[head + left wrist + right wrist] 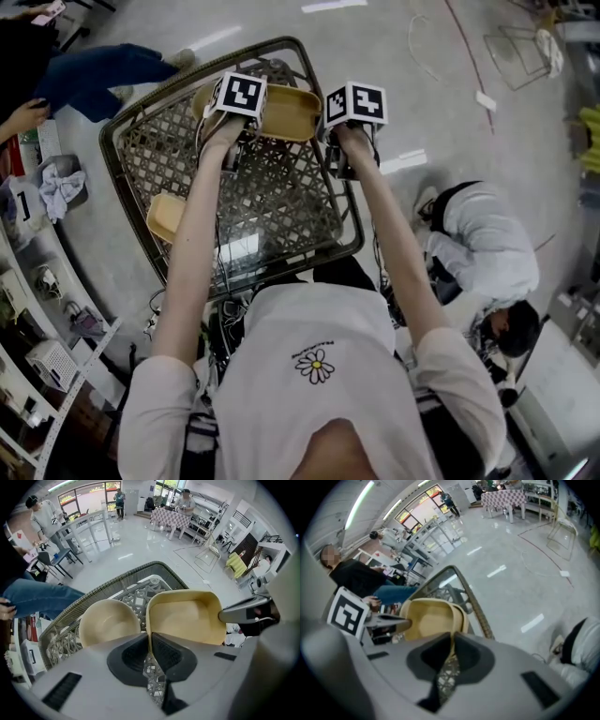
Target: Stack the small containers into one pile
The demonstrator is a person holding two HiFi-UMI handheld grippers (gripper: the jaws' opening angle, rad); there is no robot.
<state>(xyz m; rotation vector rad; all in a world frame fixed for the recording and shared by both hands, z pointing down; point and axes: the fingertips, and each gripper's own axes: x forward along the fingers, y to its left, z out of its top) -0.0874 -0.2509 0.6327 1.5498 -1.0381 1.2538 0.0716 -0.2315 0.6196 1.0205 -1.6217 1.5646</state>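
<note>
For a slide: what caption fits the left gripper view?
Left hand-held gripper pinches the rim of a tan container beside a round bowl on the lattice table.

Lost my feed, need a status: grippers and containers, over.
Left gripper, right gripper: both shut on rectangular container rim. Round bowl beside it, third container apart on wicker table. Nothing in the way.

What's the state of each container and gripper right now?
Square container: upright, empty, unstacked, gripped at both side rims.
Round bowl: upright, empty, free, beside the square container.
Edge container: upright, looks empty, alone at the table's left edge.
Left gripper: shut on the square container's rim.
Right gripper: shut on the opposite rim.
</note>
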